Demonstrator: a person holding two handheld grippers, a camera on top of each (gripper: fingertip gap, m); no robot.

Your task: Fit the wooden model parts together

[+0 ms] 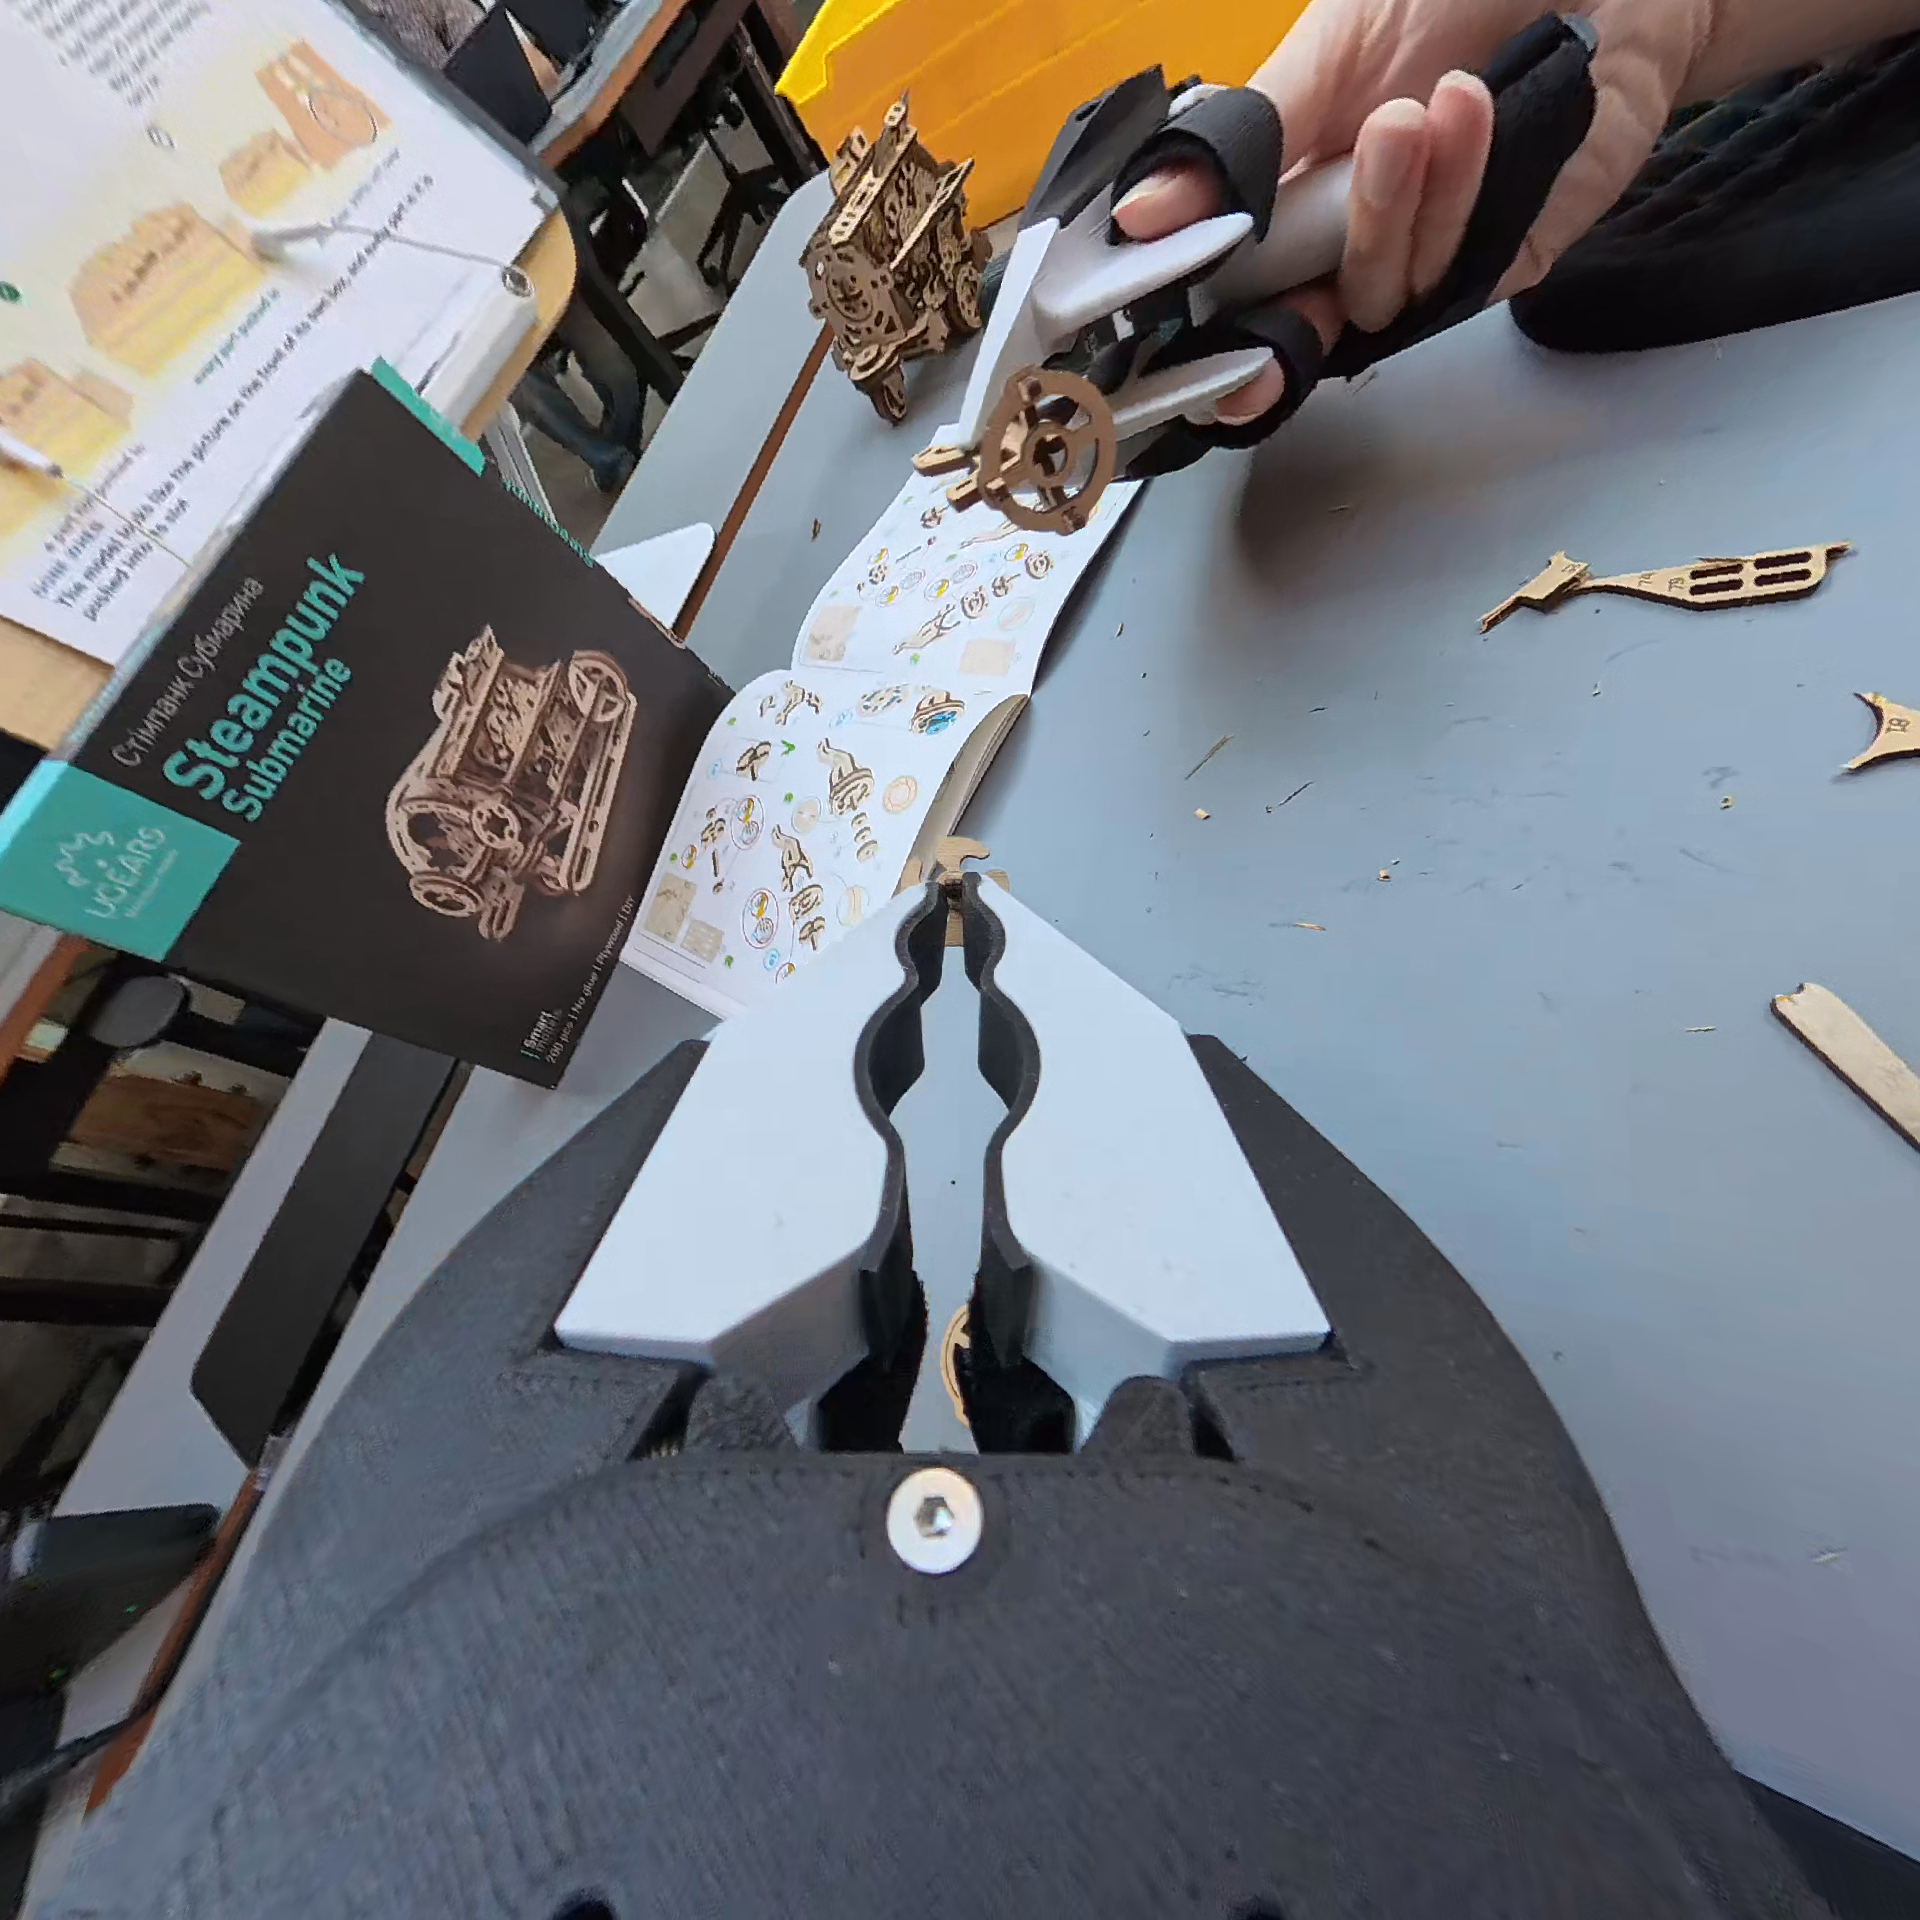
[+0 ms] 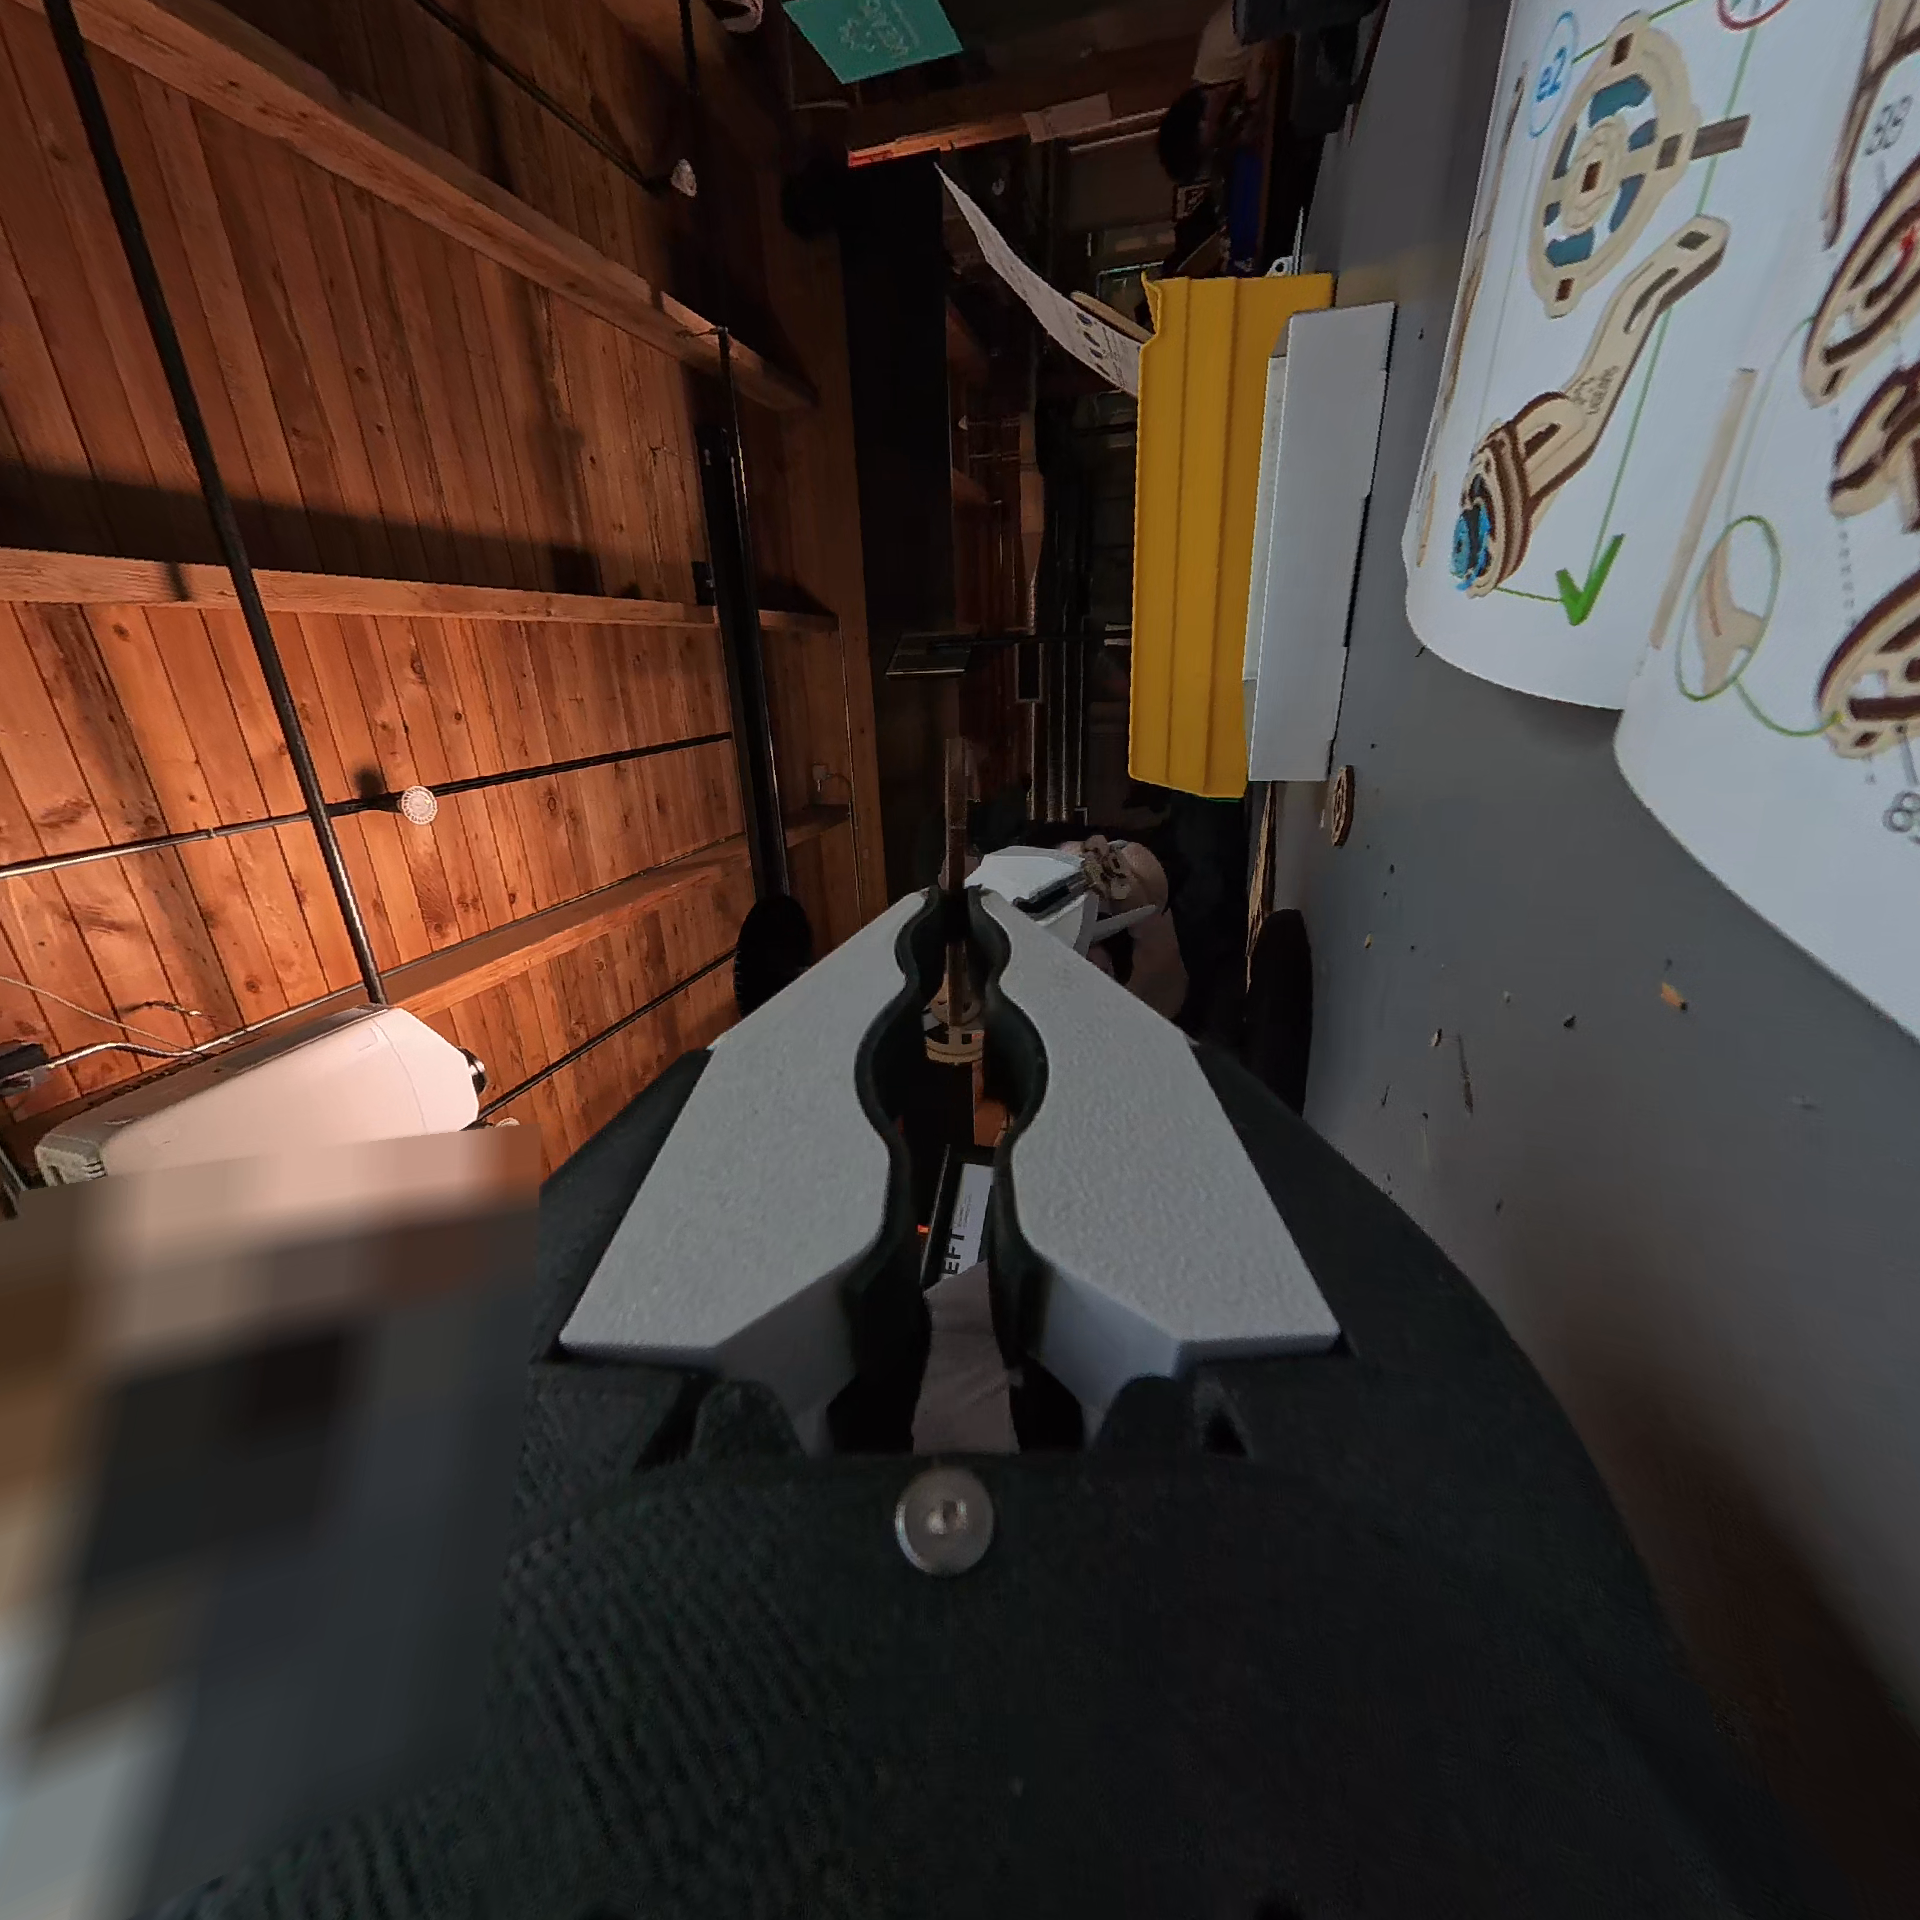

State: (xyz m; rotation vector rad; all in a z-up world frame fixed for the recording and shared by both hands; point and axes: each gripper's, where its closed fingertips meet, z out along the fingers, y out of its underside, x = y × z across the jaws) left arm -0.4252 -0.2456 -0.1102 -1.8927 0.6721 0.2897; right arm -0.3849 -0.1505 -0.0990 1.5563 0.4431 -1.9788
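Note:
In the left wrist view my left gripper (image 1: 958, 896) is shut on a small pale flat wooden part (image 1: 962, 858), held low over the grey table (image 1: 1455, 1039). Only its top edge shows past the tips. My right gripper (image 1: 1044, 431), in a person's hand, is shut on a brown wooden wheel assembly (image 1: 1047, 488) and holds it above the open instruction booklet (image 1: 831, 790). In the right wrist view the right gripper (image 2: 954, 920) is rolled on its side, and the wheel (image 2: 954, 831) shows edge-on between the fingers. A partly built wooden model (image 1: 896, 260) stands at the back.
The model's dark box (image 1: 395, 727) leans at the left, and a yellow bin (image 1: 997, 73) stands behind the model. Loose wooden offcuts (image 1: 1683, 582) and a flat stick (image 1: 1849, 1049) lie on the table at the right among splinters. The booklet (image 2: 1662, 416) is close beside the right gripper. One gripper's finger ends stand about 11 centimeters off the other's. From the right gripper's tips to the partly built wooden model (image 1: 896, 260) is close to 30 centimeters.

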